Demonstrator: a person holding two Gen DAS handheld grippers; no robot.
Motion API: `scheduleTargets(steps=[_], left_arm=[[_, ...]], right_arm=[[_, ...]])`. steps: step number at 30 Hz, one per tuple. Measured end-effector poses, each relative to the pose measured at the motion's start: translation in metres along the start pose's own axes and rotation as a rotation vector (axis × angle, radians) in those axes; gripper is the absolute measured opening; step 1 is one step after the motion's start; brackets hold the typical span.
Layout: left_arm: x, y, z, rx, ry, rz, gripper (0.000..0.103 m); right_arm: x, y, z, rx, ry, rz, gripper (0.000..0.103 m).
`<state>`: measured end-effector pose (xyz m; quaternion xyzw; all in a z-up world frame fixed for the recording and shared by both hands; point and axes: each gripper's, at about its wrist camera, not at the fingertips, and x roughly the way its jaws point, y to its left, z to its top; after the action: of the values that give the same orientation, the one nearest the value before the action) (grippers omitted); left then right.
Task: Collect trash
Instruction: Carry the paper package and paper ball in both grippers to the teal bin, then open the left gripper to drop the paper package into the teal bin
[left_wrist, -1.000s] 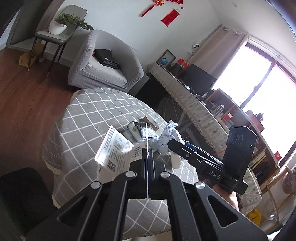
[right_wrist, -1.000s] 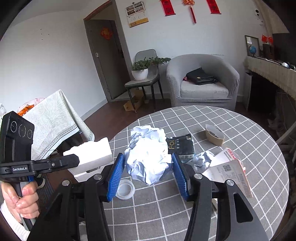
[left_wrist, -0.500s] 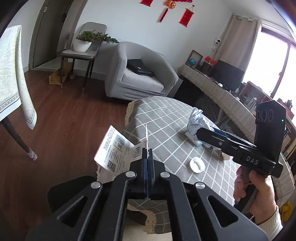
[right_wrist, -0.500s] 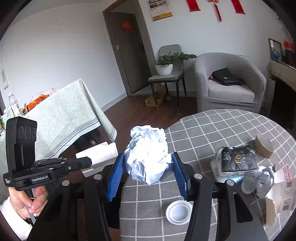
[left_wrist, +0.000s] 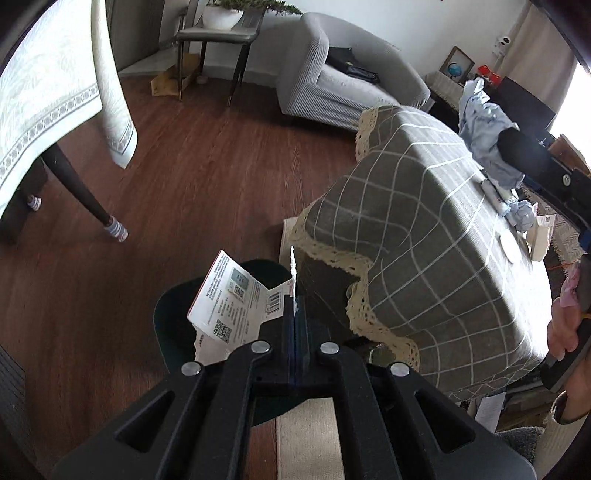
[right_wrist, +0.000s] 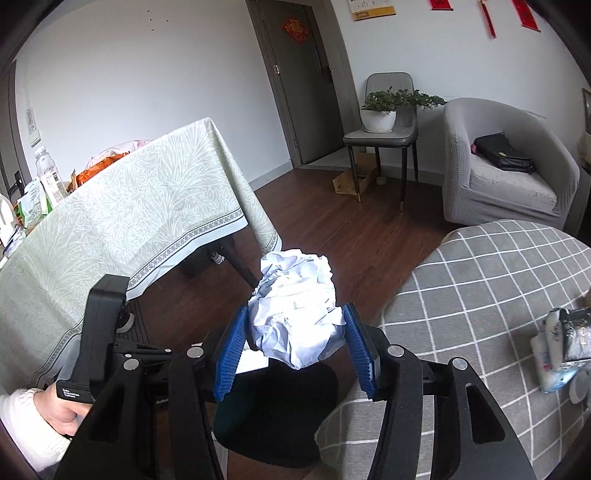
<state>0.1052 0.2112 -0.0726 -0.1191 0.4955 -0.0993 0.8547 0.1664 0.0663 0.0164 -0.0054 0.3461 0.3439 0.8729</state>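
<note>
My left gripper (left_wrist: 294, 314) is shut on a flat white printed package with QR codes (left_wrist: 232, 306), held over a dark round bin (left_wrist: 173, 325) on the wood floor beside the round table (left_wrist: 424, 258). My right gripper (right_wrist: 295, 347) is shut on a crumpled white paper ball (right_wrist: 295, 310), held above the same dark bin (right_wrist: 280, 402) just off the table's edge. The paper ball also shows in the left wrist view (left_wrist: 484, 136). Other trash (right_wrist: 565, 343) lies on the grey checked tablecloth (right_wrist: 480, 295).
A second table with a pale green cloth (right_wrist: 129, 221) stands left, its leg (left_wrist: 81, 192) near the bin. A grey armchair (right_wrist: 506, 166) and a chair with a potted plant (right_wrist: 384, 122) stand at the back. A pale rug (left_wrist: 306, 443) lies under the round table.
Both grippers have swung left off the round table and down toward the floor, each still holding its item; they now hang over the dark bin.
</note>
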Motion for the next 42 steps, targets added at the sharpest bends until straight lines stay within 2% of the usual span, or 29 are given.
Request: scheduleTargets(steps=[5, 8, 14, 23, 28, 32, 33, 42], left_arm=[[0.02, 0.026, -0.014, -0.069, 0.09, -0.012, 0.001], [0.027, 0.034, -0.014, -0.09, 0.116, -0.02, 0.001], [0.045, 0.041, -0.03, -0.092, 0.176, -0.002, 0.001], [0.083, 0.059, -0.054, -0.14, 0.295, 0.0, 0.002], [0.079, 0.068, -0.059, -0.149, 0.293, 0.016, 0.012], [0.073, 0.079, -0.055, -0.175, 0.258, 0.04, 0.044], [0.07, 0.082, -0.053, -0.181, 0.244, 0.043, 0.049], [0.016, 0.095, -0.036, -0.205, 0.065, 0.095, 0.071]], right_arm=[[0.024, 0.009, -0.002, -0.008, 0.047, 0.008, 0.053], [0.035, 0.013, -0.003, -0.005, 0.069, 0.02, 0.053], [0.059, 0.024, -0.009, -0.008, 0.131, 0.041, 0.053], [0.103, 0.032, -0.025, 0.02, 0.276, 0.041, 0.053], [0.122, 0.034, -0.036, 0.019, 0.327, 0.042, 0.053], [0.138, 0.035, -0.045, 0.048, 0.362, 0.067, 0.053], [0.142, 0.036, -0.047, 0.044, 0.371, 0.06, 0.053], [0.172, 0.043, -0.063, 0.021, 0.437, 0.01, 0.053]])
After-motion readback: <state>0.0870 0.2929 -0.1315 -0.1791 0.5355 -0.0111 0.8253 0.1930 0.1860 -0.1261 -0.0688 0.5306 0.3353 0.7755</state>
